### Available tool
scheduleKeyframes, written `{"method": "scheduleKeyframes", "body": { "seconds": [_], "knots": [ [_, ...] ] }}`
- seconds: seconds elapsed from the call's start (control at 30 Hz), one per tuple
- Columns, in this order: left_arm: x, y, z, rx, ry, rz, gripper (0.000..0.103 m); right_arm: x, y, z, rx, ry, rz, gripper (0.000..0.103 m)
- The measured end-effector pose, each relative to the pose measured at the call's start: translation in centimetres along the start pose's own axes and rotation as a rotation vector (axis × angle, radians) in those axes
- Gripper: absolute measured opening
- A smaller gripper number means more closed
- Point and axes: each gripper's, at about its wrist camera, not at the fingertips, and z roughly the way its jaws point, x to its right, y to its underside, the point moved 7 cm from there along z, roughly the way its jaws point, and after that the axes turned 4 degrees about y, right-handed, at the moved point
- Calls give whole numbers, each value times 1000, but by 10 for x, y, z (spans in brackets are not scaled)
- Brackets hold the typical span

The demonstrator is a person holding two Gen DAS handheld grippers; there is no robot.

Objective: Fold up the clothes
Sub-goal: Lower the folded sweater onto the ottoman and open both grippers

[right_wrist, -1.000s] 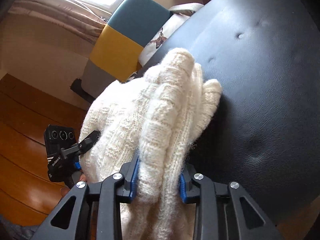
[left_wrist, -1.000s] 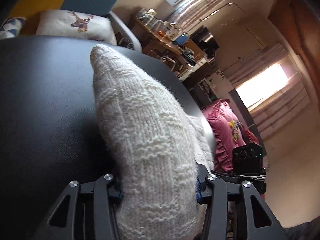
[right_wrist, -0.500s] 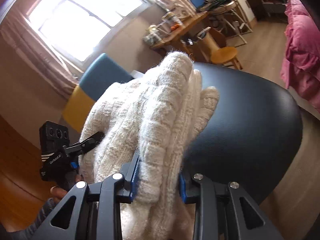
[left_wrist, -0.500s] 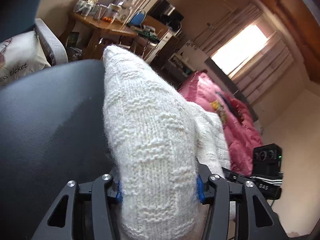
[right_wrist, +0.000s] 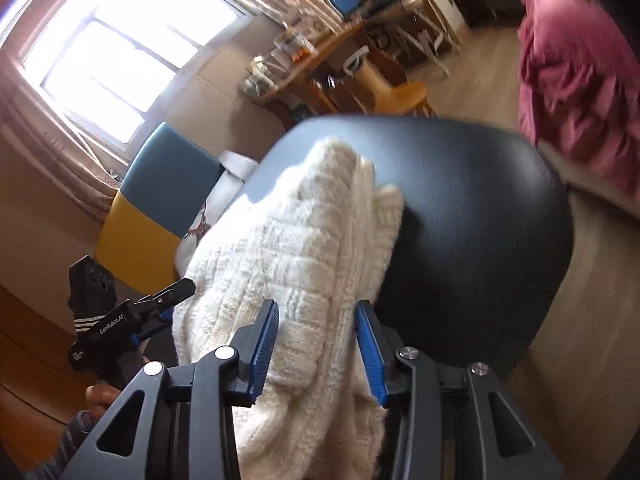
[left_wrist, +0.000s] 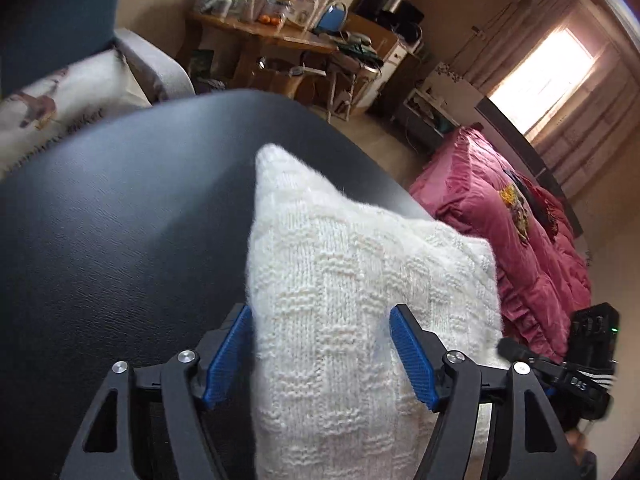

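Clutter fills the upper part of both views: a wooden table (left_wrist: 276,38) loaded with jars and containers, a wooden stool (right_wrist: 404,98) beside it at upper centre of the right wrist view, and a pink quilt (left_wrist: 516,232) heaped at the right edge. A blue and yellow chair back (right_wrist: 160,184) stands at middle left of the right wrist view, under a bright window (right_wrist: 116,52) with pinkish curtains. A printed cushion (left_wrist: 60,108) sits at the left edge of the left wrist view, just behind the dark surface.

That surface is a black, leather-like padded top (left_wrist: 120,216) with a rounded edge; wooden floor shows around it.

The cream knitted garment (left_wrist: 340,320) lies bunched on the top at lower centre of both views, and hides much of what is beyond it. It runs between the 2 blue pads of the left gripper (left_wrist: 320,354), whose jaws are opening and stand spread; the right pad is clear of the wool, and the left pad's contact is unclear. The right gripper (right_wrist: 316,344) also has the knit between its pads, and its jaws are opening, no longer squeezing it. A hand (right_wrist: 100,396) holds the left gripper at lower left of the right wrist view.
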Motion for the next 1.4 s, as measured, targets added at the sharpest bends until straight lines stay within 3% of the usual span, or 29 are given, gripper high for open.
{"method": "scheduleKeyframes", "body": {
  "seconds": [0.1, 0.17, 0.27, 0.37, 0.47, 0.5, 0.6, 0.7, 0.8, 0.83, 0.87, 1.0, 1.1, 1.4],
  "knots": [
    [9, 0, -29, 97, 25, 30, 78, -37, -4, -24, 87, 29, -224, 41],
    [21, 8, -37, 107, 59, 64, 79, -63, 3, -24, 81, 29, -339, 41],
    [43, 23, -31, 78, 83, 126, 79, -89, 21, -4, 18, 50, -442, 39],
    [66, 39, -1, 7, 75, 158, 79, -68, 52, 13, -90, 135, -500, 39],
    [68, 57, 25, -55, 39, 170, 78, -34, 82, 32, -165, 202, -506, 33],
    [66, 64, 28, -53, 20, 191, 78, -30, 84, 30, -122, 174, -503, 33],
    [71, 73, 29, -35, -23, 235, 82, -28, 83, 29, -108, 165, -471, 32],
    [75, 71, 19, -16, -25, 222, 85, -33, 83, 25, -89, 170, -495, 34],
    [75, 66, -5, 37, -15, 164, 87, -39, 77, 11, -77, 148, -407, 35],
    [75, 65, -16, 57, -11, 153, 93, -42, 73, 4, -67, 142, -380, 35],
    [75, 63, -26, 79, -32, 146, 97, -48, 69, -4, -42, 145, -376, 35],
    [75, 60, -63, 135, -209, 151, 99, -80, 54, -32, 61, 244, -439, 40],
    [76, 61, -83, 163, -311, 139, 103, -98, 53, -35, 54, 339, -477, 40],
    [77, 70, -118, 192, -399, 125, 103, -131, 59, -17, 42, 330, -512, 40]
  ]
}}
